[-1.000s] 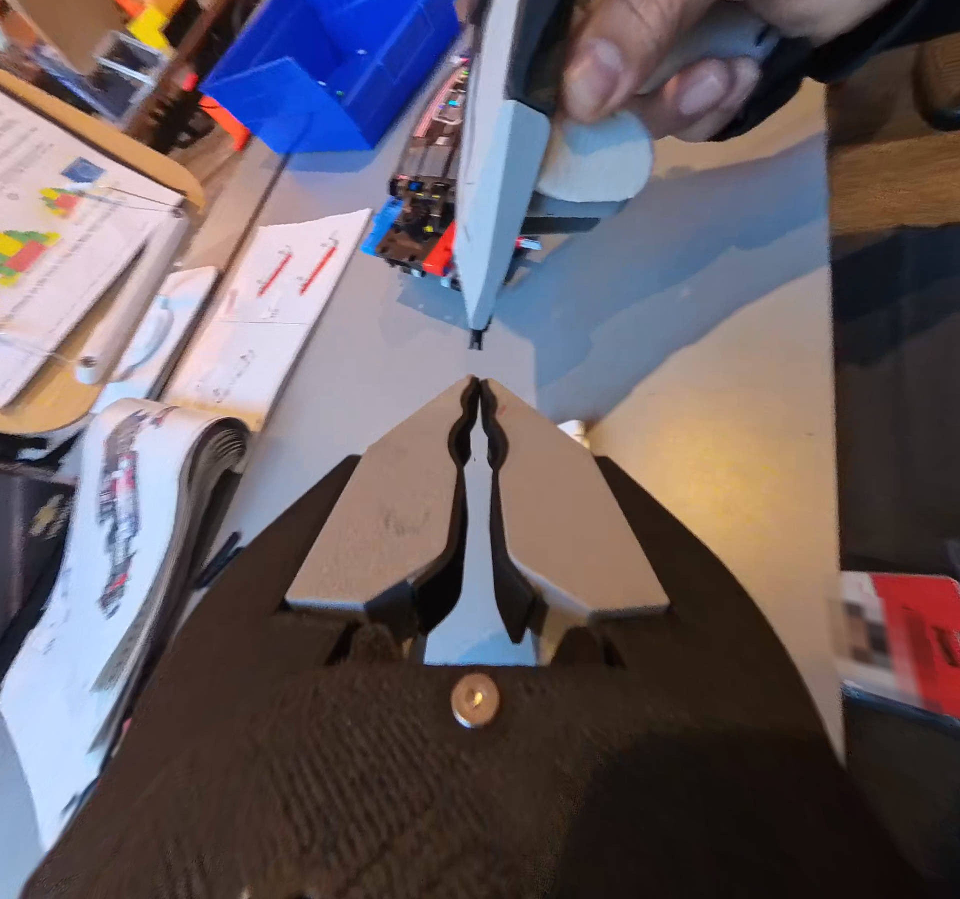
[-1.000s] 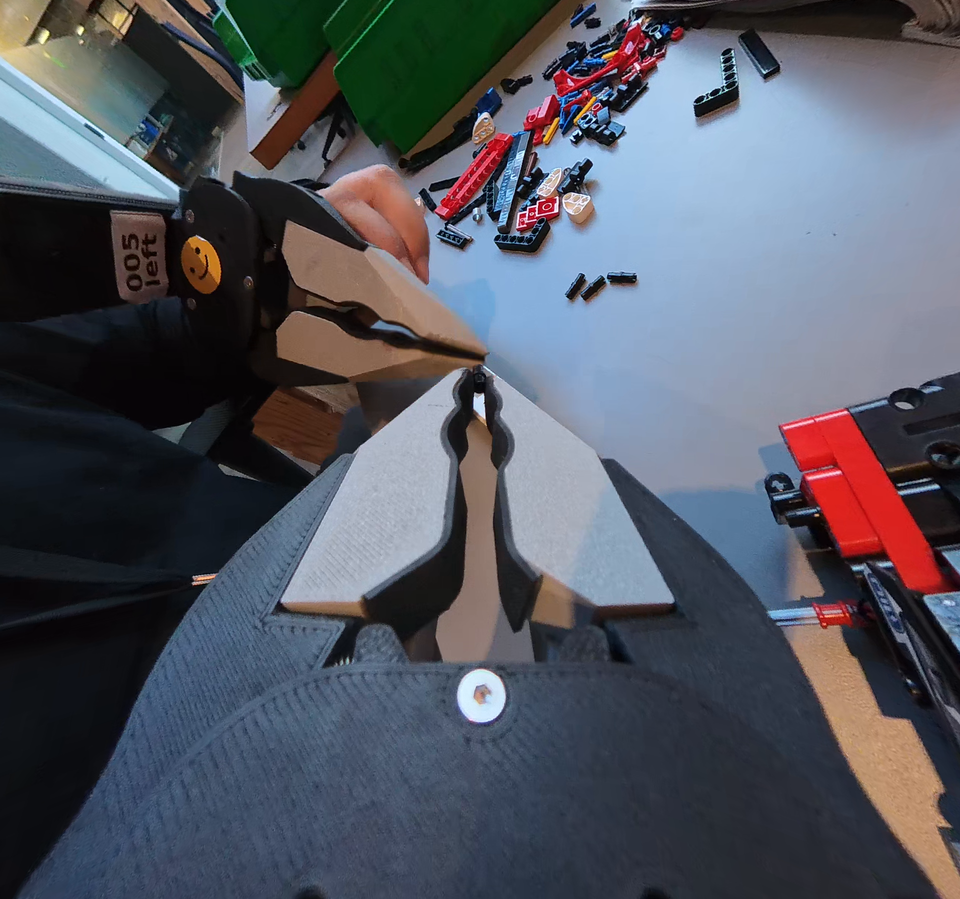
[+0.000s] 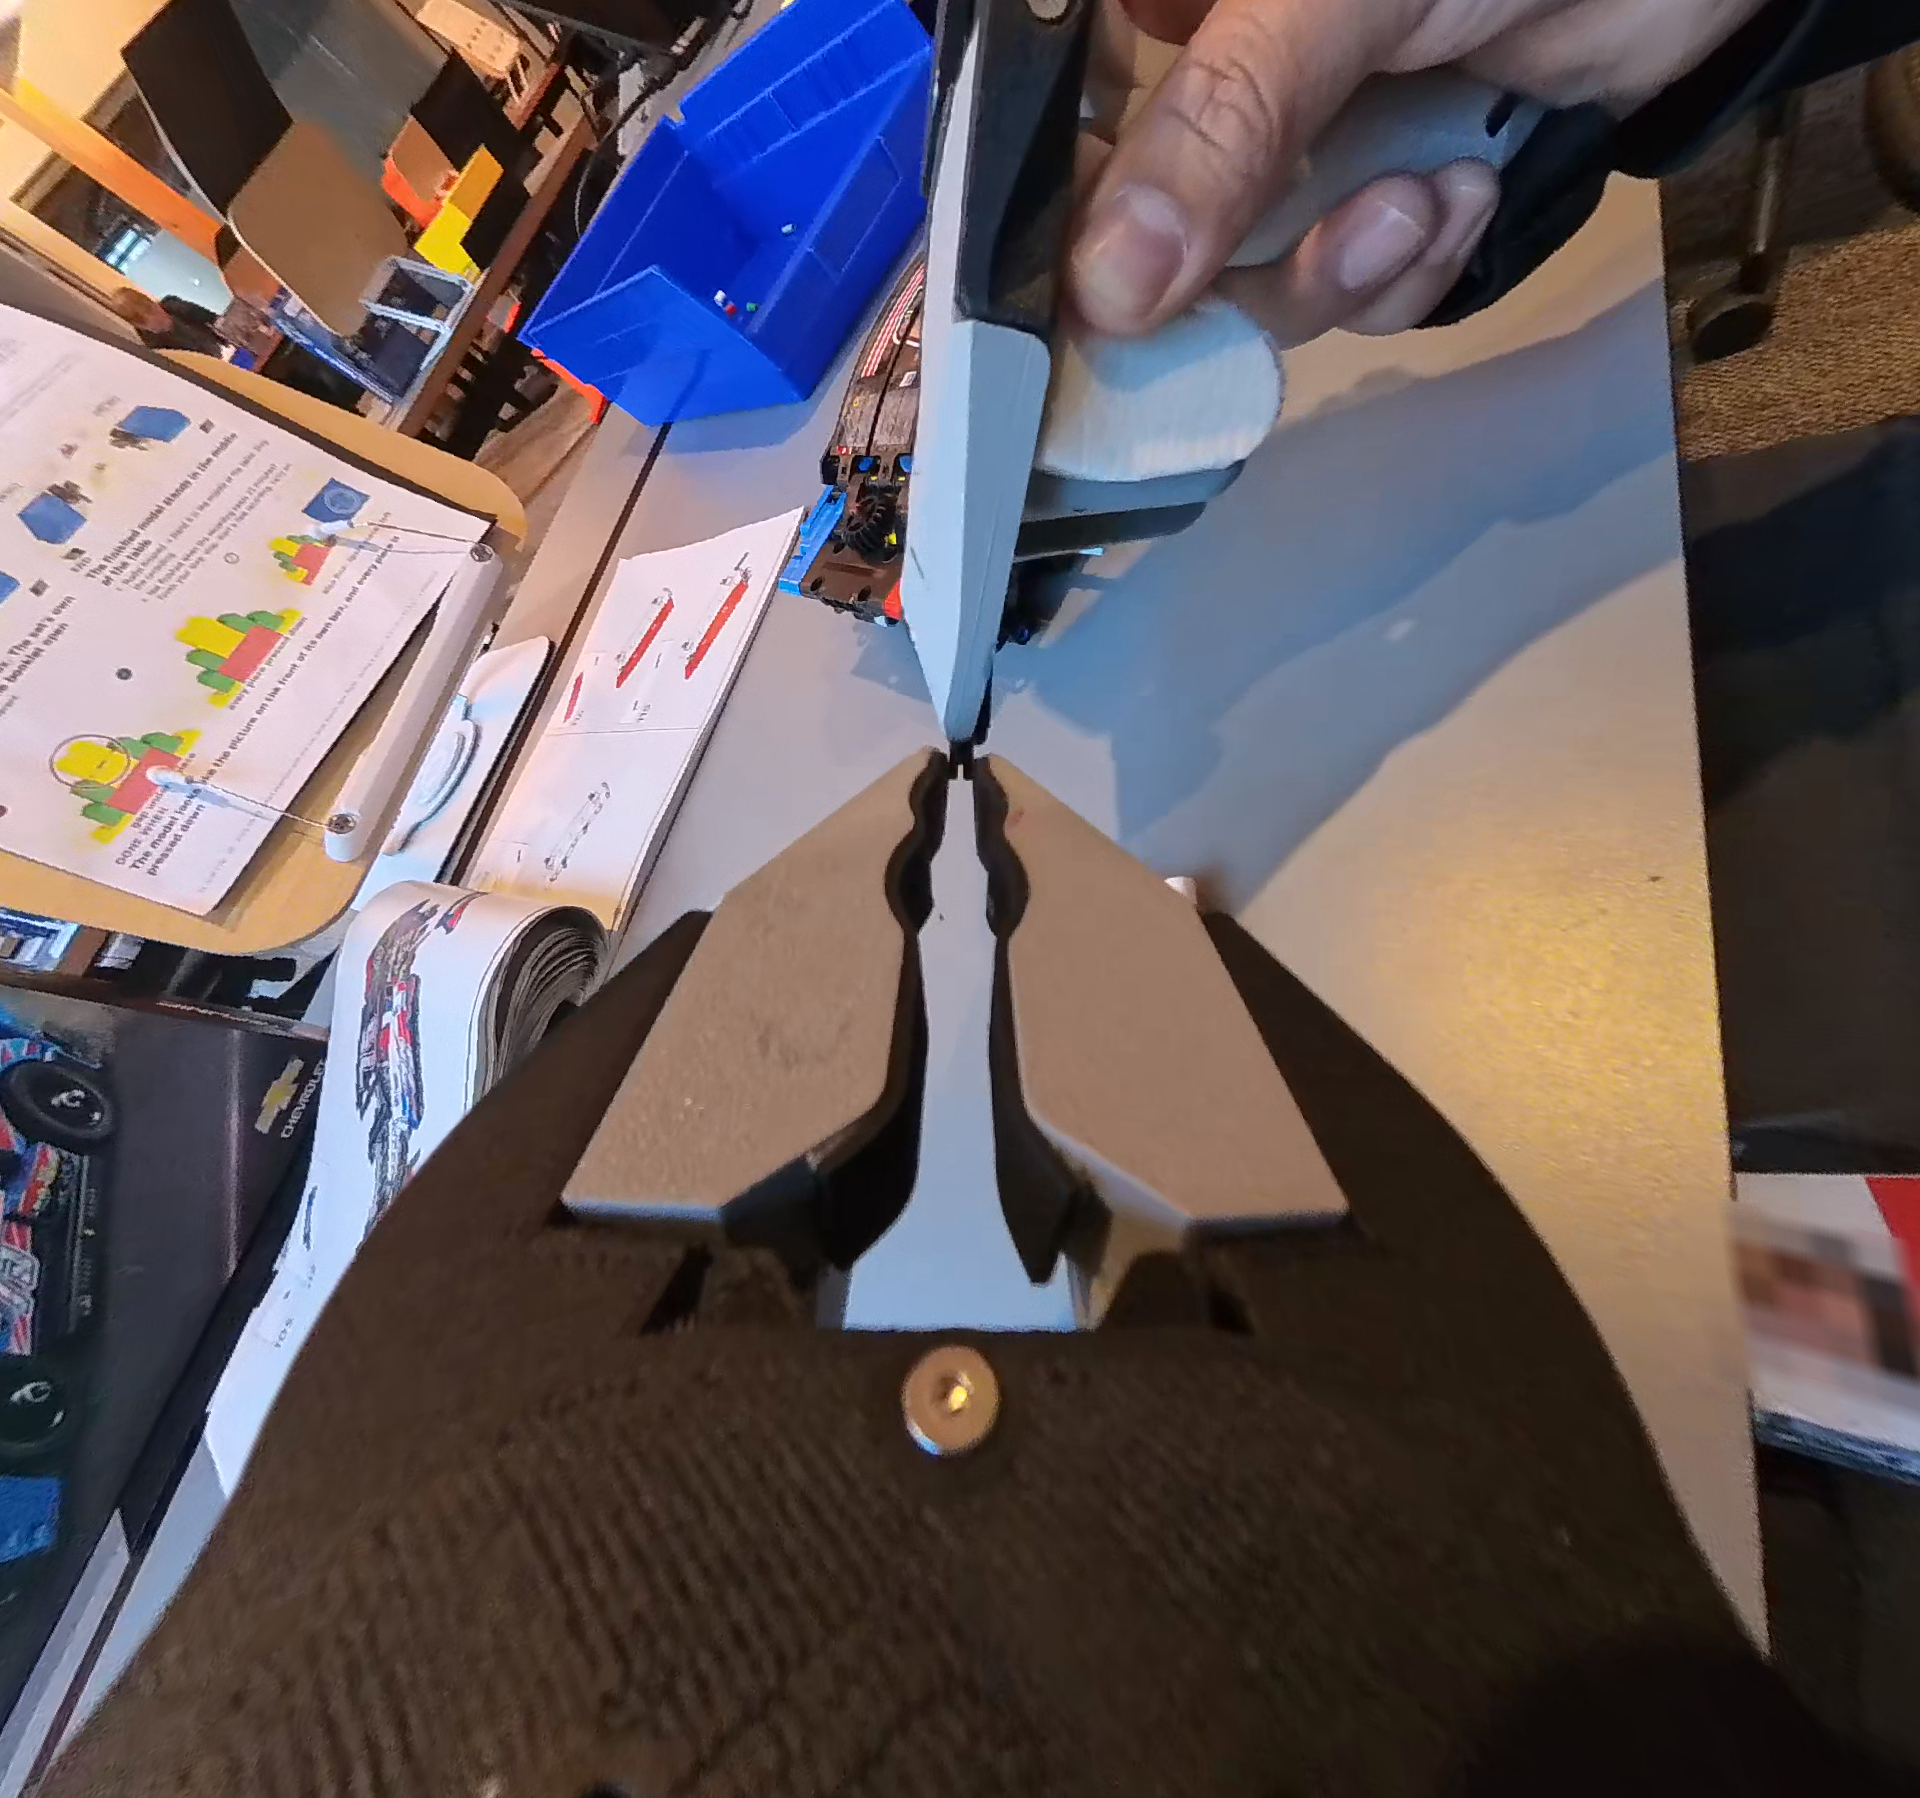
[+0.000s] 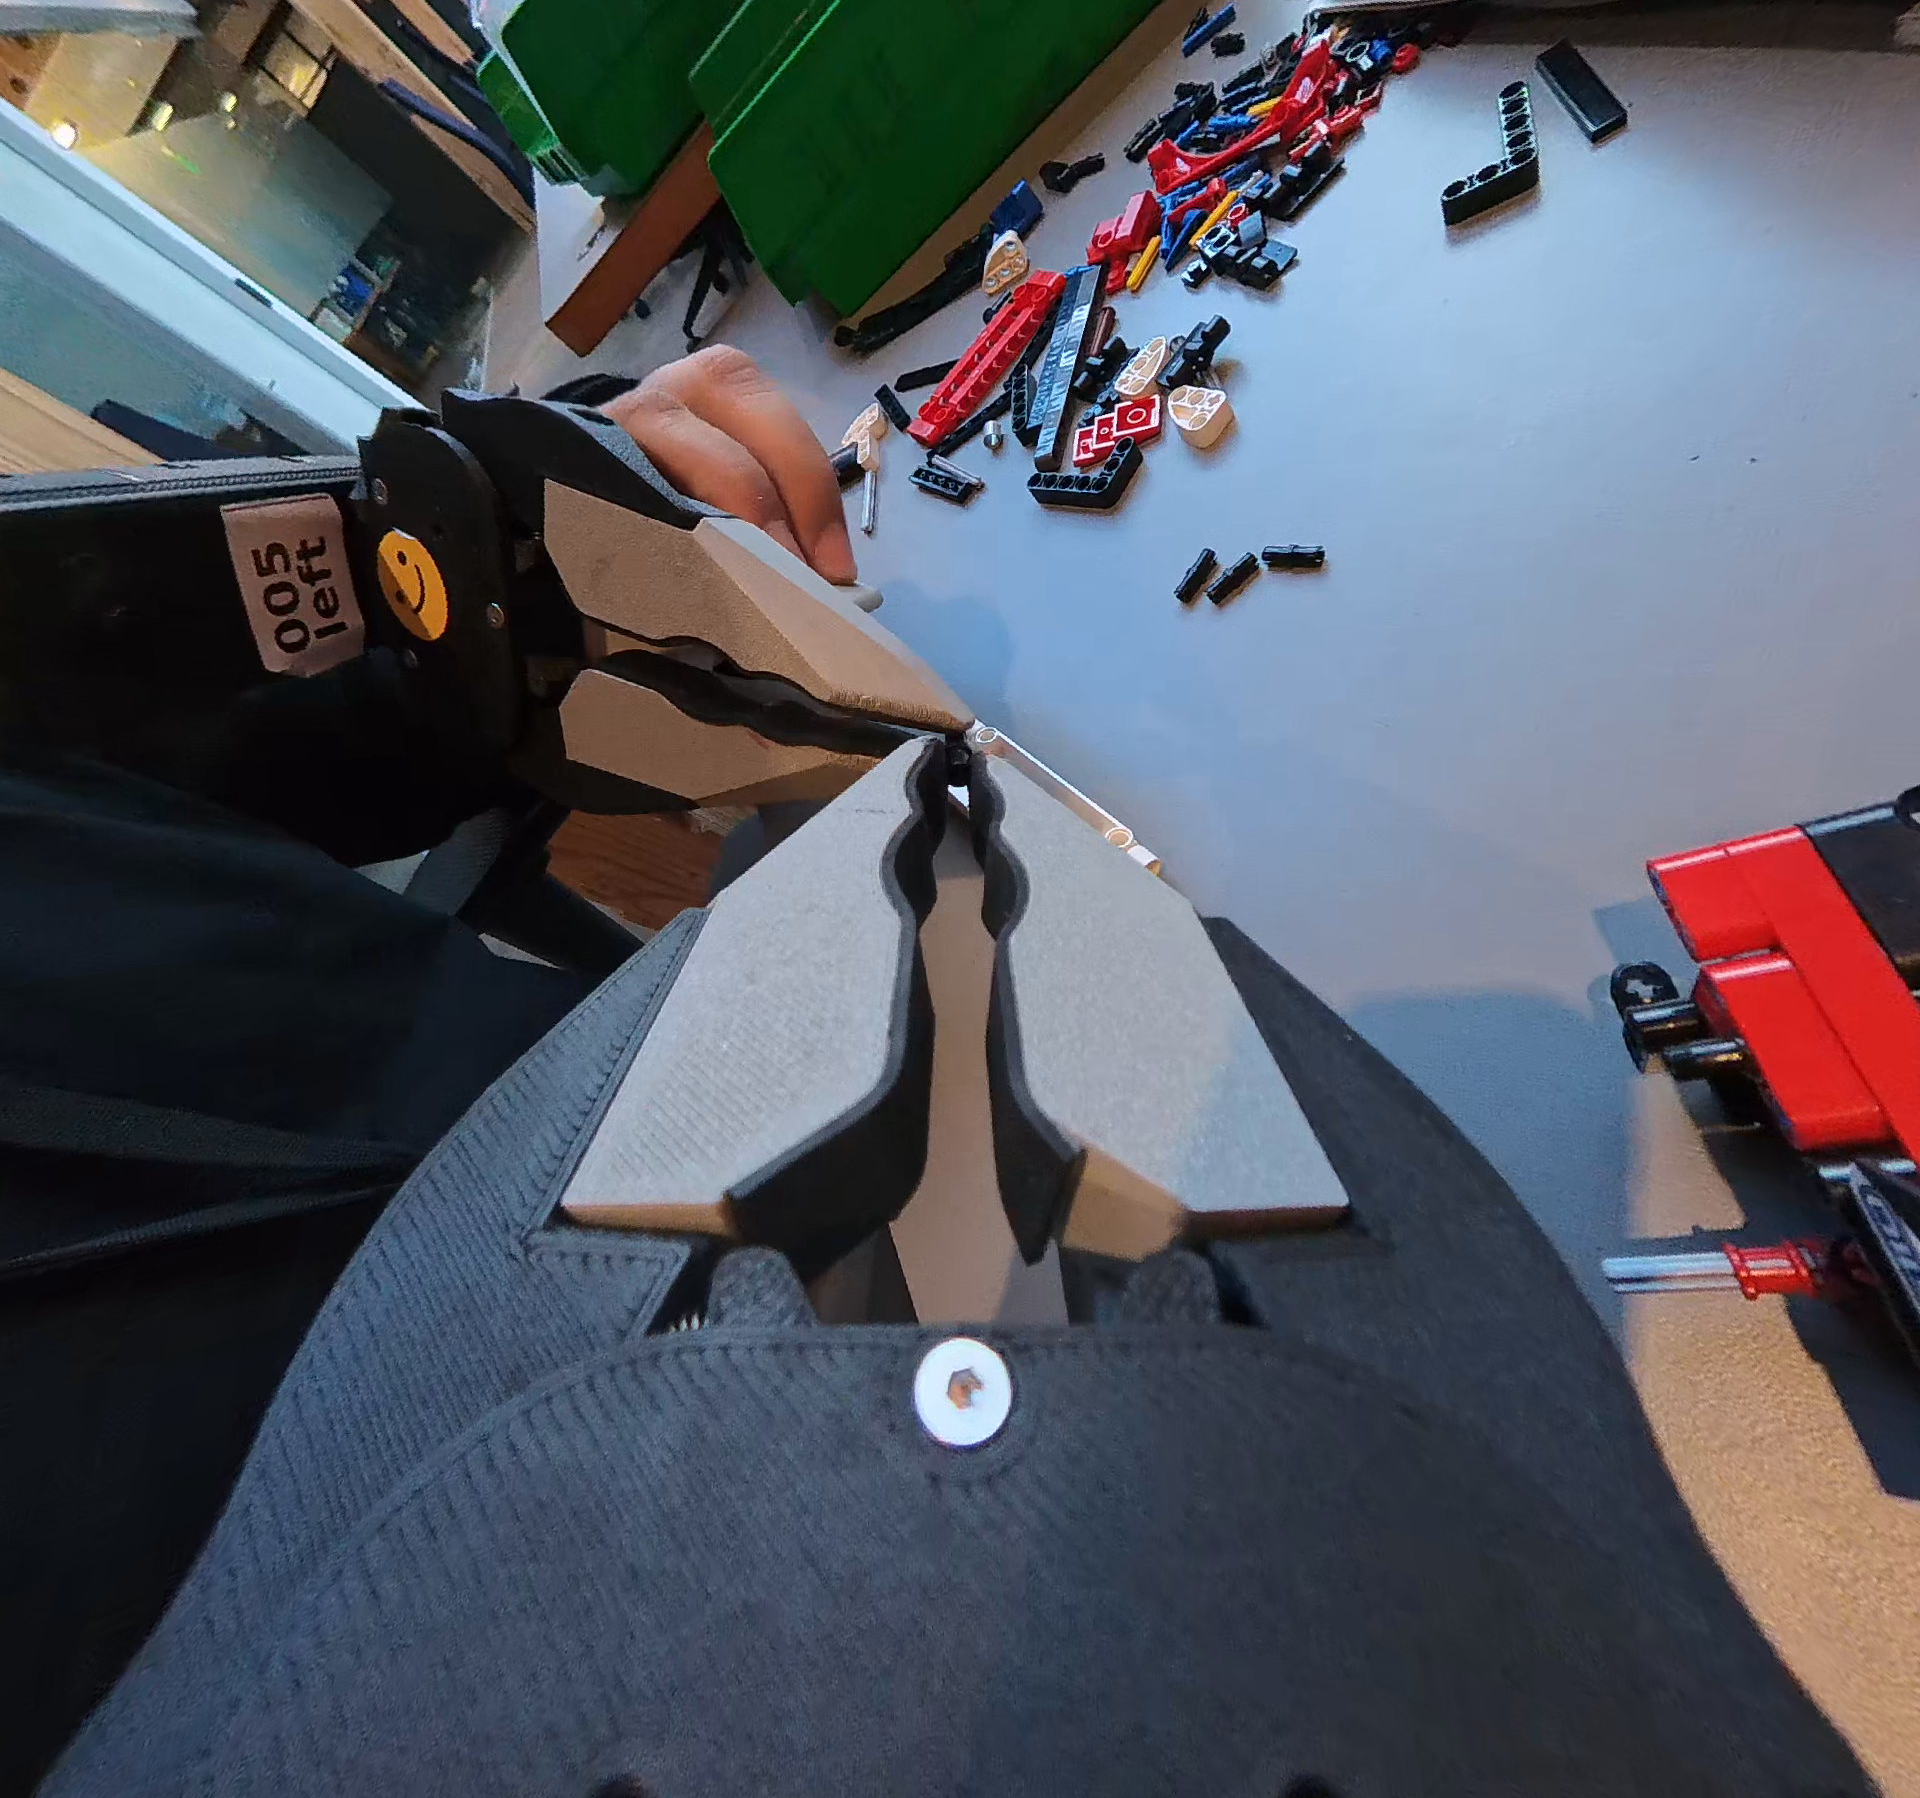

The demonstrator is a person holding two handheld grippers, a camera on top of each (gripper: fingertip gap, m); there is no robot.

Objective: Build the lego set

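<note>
Both grippers meet tip to tip above the grey table (image 4: 1455, 668). Right gripper (image 4: 957, 769) pinches a small black pin (image 4: 954, 764); only its end shows between the tips. Left gripper (image 3: 961, 761) is nearly closed on sth dark & tiny, too small to say what. A white beam (image 4: 1070, 798) lies just behind the tips, mostly hidden. Loose lego pile (image 4: 1164, 294) sits far side near green bins (image 4: 914, 65). Part-built model (image 4: 1808, 1021) is cut off at the right edge; in left wrist view it's (image 3: 868, 501) largely blocked by the right gripper (image 3: 966, 699).
</note>
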